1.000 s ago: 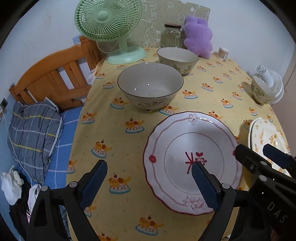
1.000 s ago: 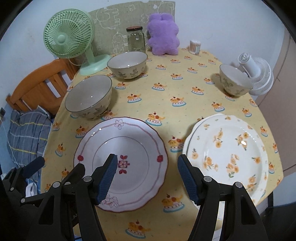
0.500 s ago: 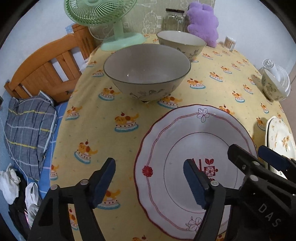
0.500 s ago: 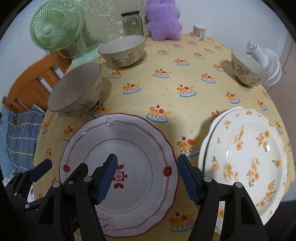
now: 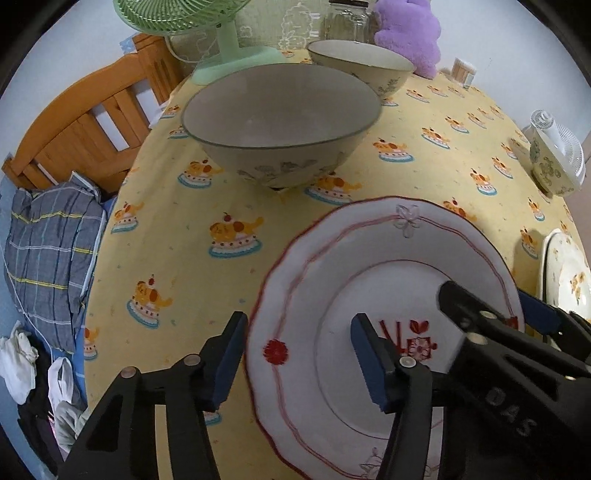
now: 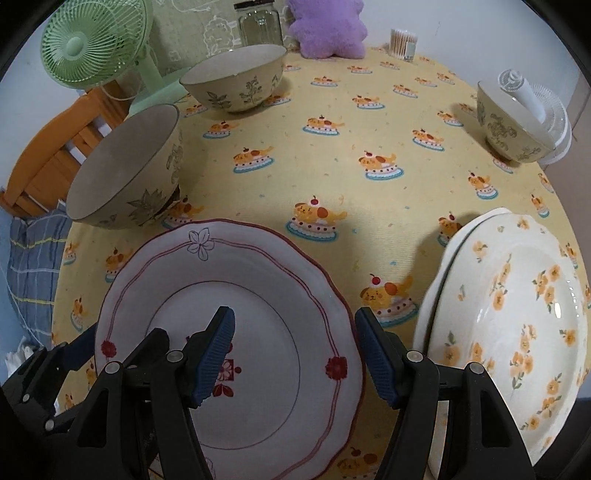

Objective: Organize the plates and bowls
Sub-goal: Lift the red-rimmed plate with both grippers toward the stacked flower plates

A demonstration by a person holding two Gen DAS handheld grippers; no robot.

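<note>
Two hand-held grippers flank round white red-rimmed plate [image 6: 236,332], lower centre: left hand-held gripper [image 5: 295,362] and right hand-held gripper [image 6: 295,360] straddle opposite rim edges, jaws apart, nothing clamped.

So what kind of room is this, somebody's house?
Probably a bedroom in a home: a wooden bed frame with a grey checked pillow stands beside the yellow cartoon tablecloth, and a purple plush toy sits on it.

left claw [image 5: 297,356]: jaws wide apart, nothing held, low
right claw [image 6: 295,356]: jaws wide apart, nothing held, beside left
</note>
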